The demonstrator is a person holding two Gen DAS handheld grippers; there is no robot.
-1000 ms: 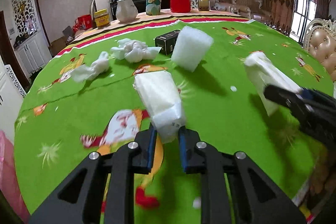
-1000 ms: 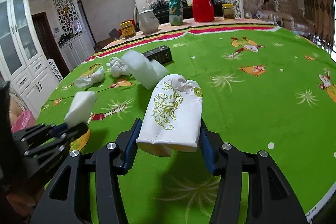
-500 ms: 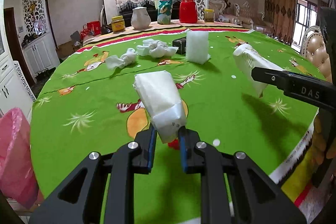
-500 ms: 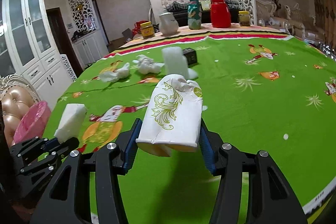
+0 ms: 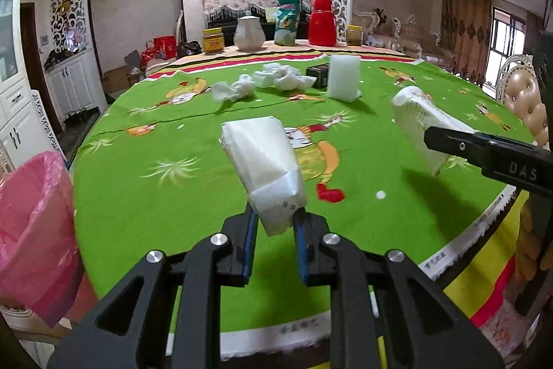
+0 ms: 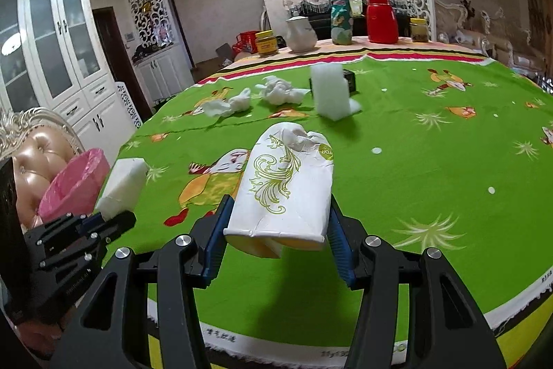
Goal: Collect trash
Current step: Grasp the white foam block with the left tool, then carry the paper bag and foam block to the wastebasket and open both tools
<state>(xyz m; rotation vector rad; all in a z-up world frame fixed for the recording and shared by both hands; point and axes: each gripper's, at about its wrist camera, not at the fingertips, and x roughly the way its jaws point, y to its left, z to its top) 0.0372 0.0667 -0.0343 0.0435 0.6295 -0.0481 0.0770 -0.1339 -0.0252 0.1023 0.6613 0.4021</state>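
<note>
Both tongs carry trash above the near edge of the green table.

Left wrist view: the left gripper [image 5: 273, 225] is clamped on a white tissue pack [image 5: 264, 168] held over the green tablecloth [image 5: 172, 196]. A pink bin bag [image 5: 33, 223] stands at the near left, beside the table. At right, the right gripper [image 5: 432, 137] holds a wrapped paper pack [image 5: 416, 120]. Far across the cloth lie crumpled tissues [image 5: 235, 89], a foam block [image 5: 343, 77] and a black box [image 5: 318, 73].
Right wrist view: the right gripper [image 6: 278, 236] is clamped on the paper pack [image 6: 287, 189] printed with a gold scroll, above the cloth [image 6: 432, 178]. At left, the left gripper [image 6: 114, 222] grips the tissue pack [image 6: 122, 182], with the pink bag [image 6: 74, 184] just beyond it. The tissues [image 6: 228, 104] and foam block [image 6: 330, 92] sit farther off.
</note>
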